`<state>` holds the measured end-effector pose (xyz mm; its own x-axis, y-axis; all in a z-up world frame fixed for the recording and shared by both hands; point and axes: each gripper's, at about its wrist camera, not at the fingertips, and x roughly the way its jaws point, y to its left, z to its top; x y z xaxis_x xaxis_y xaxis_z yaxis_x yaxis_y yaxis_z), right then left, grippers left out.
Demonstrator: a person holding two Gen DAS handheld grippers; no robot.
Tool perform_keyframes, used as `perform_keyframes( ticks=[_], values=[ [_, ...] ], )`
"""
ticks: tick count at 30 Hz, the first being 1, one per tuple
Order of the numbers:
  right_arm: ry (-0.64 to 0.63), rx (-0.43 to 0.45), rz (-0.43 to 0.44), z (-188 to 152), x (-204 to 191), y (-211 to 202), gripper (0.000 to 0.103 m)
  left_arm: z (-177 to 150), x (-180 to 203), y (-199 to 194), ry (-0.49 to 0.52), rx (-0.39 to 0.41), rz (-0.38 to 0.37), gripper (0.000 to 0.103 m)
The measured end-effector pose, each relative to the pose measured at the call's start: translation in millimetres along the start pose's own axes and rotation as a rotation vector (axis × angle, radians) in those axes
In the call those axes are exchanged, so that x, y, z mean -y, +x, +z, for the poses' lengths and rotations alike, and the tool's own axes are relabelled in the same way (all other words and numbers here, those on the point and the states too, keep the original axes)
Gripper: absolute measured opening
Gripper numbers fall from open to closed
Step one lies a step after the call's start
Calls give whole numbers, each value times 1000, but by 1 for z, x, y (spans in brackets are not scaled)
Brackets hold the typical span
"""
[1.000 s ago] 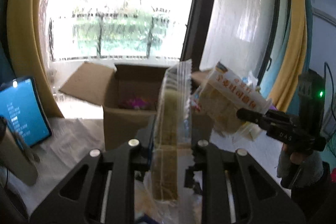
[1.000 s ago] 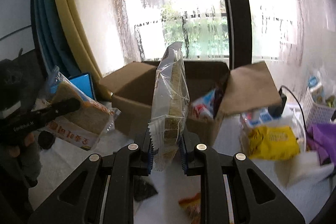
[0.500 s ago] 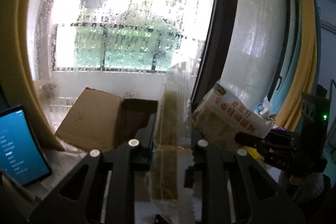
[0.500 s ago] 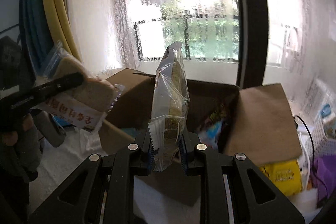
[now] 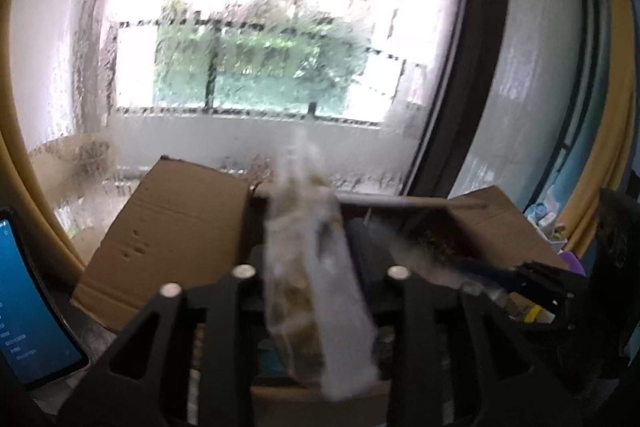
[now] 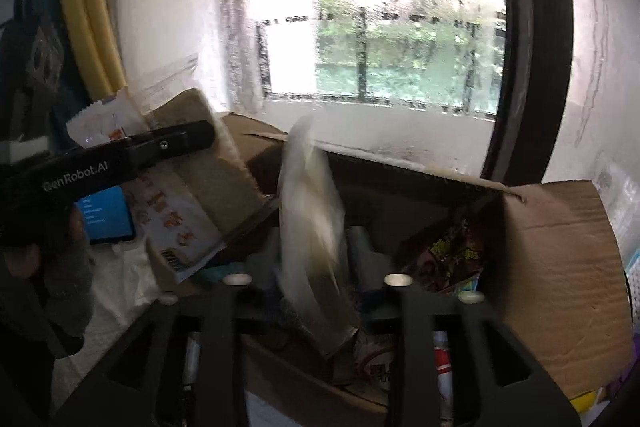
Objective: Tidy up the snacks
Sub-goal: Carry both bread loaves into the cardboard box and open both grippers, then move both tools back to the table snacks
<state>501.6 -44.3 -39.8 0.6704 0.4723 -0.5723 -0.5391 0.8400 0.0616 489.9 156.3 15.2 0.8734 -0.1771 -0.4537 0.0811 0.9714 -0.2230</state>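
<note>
An open cardboard box (image 5: 172, 227) stands by the window, with snack packets (image 6: 448, 255) inside. My left gripper (image 5: 316, 259) hangs over it, its jaws opening. A clear bread packet (image 5: 312, 291) sits blurred and tilted between the fingers, loose from the pads. My right gripper (image 6: 316, 251) is over the same box (image 6: 560, 267), its jaws opening too. Its clear packet (image 6: 312, 227) is blurred and slipping down between the fingers. In the right wrist view a finger (image 6: 172, 143) of the left gripper shows at left, alongside the orange-printed bread packet (image 6: 188, 203).
A blue-lit tablet (image 5: 28, 307) leans at the left of the box. A wet window (image 5: 260, 67) with a dark frame rises right behind it. Yellow tubing (image 6: 96, 27) stands at the side. White cloth (image 6: 120, 287) covers the table, and a gloved hand (image 6: 68, 267) holds the left gripper.
Both grippers have moved forward until they are over the open box. Their jaws, shut on the bread packets before, have parted, and both packets now blur and tip downward.
</note>
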Motion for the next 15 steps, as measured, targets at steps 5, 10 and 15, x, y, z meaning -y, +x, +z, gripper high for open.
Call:
perform_keyframes(
  ticks=[5, 10, 15],
  values=[
    [19, 8, -5, -9, 8, -17, 61, 0, 3, -6, 12, -20, -27, 71],
    [52, 19, -23, -20, 19, -44, 61, -2, 21, -17, 48, -39, -51, 73],
    [72, 24, -55, -35, 31, -78, 61, -4, 36, -32, 59, -53, -58, 74]
  ],
)
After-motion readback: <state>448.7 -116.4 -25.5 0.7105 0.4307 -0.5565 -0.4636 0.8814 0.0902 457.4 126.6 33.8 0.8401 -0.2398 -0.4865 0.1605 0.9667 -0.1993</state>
